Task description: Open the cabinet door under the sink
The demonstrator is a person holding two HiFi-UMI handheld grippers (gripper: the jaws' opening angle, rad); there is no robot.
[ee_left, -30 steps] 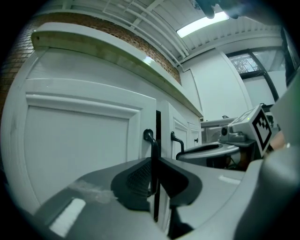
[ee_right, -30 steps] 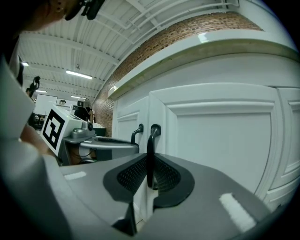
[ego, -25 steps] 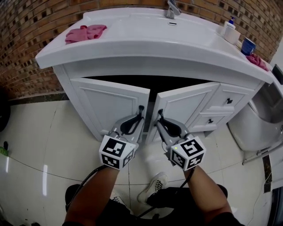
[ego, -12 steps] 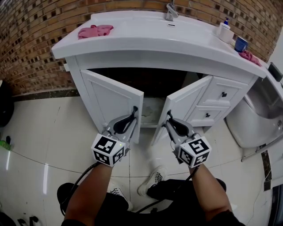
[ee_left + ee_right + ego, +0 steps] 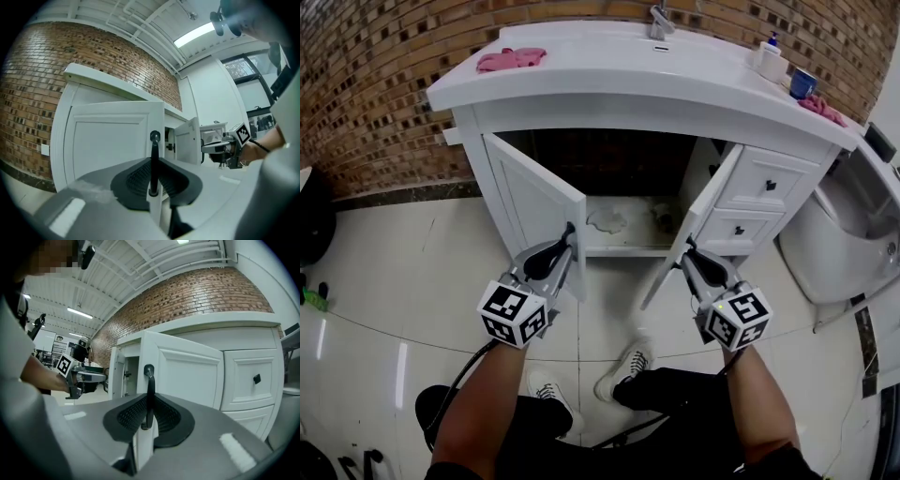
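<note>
The white sink cabinet has both doors swung outward. My left gripper is shut on the black bar handle at the free edge of the left door. My right gripper is shut on the matching black handle of the right door. In each gripper view the handle stands upright, pinched between the dark ribbed pads. The dark cabinet interior shows between the doors, with a few pale items on its floor.
Two drawers sit right of the doors. A white toilet stands at far right. The countertop holds a pink cloth, faucet, soap bottle, blue cup. A brick wall is behind; shoes are below.
Both doors have swung much wider, the left gripper moving left and the right gripper moving right, each still gripping its handle. The cabinet interior has come into view.
</note>
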